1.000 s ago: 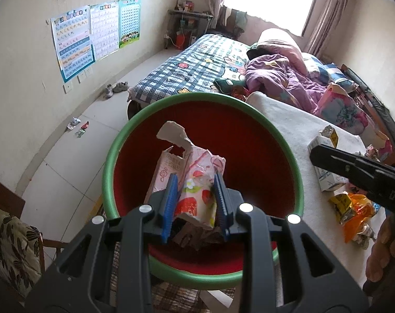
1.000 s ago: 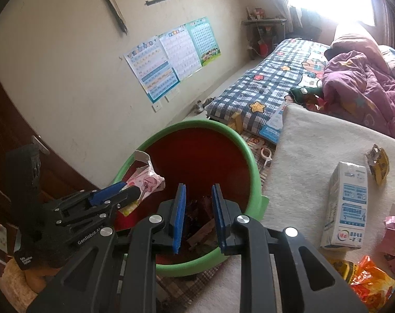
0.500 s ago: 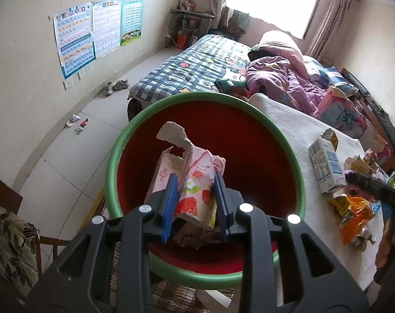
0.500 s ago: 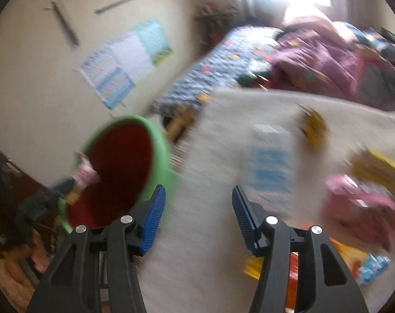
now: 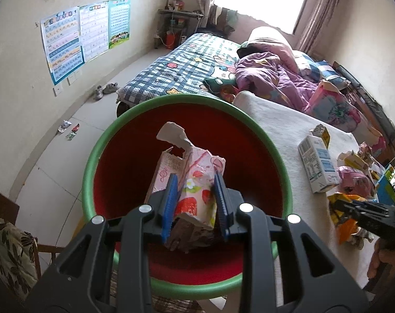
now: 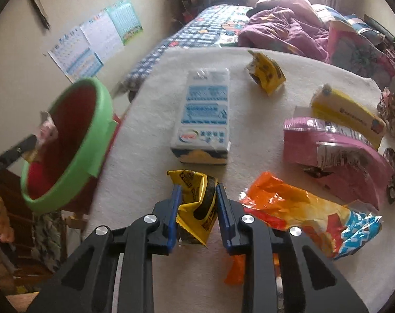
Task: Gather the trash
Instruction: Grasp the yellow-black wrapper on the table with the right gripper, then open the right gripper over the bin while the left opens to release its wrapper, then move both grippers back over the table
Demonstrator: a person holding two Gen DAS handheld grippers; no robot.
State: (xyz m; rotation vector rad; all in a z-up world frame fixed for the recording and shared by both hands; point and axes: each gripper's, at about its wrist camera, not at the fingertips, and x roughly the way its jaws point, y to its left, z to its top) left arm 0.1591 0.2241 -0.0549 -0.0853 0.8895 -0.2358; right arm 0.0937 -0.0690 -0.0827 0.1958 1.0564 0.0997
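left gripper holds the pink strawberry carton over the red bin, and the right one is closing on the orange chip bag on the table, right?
Not quite: the right wrist view shows the right gripper closing on the crumpled yellow wrapper; the orange chip bag lies beside it. The rest stands.

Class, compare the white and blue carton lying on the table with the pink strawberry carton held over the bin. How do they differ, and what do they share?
The white and blue carton lies flat on the table; the pink strawberry carton hangs over the red bin, clamped by the left gripper. The white one keeps its boxy shape; the pink one is crumpled and torn at its top. No gripper touches the white one. Both are cartons.
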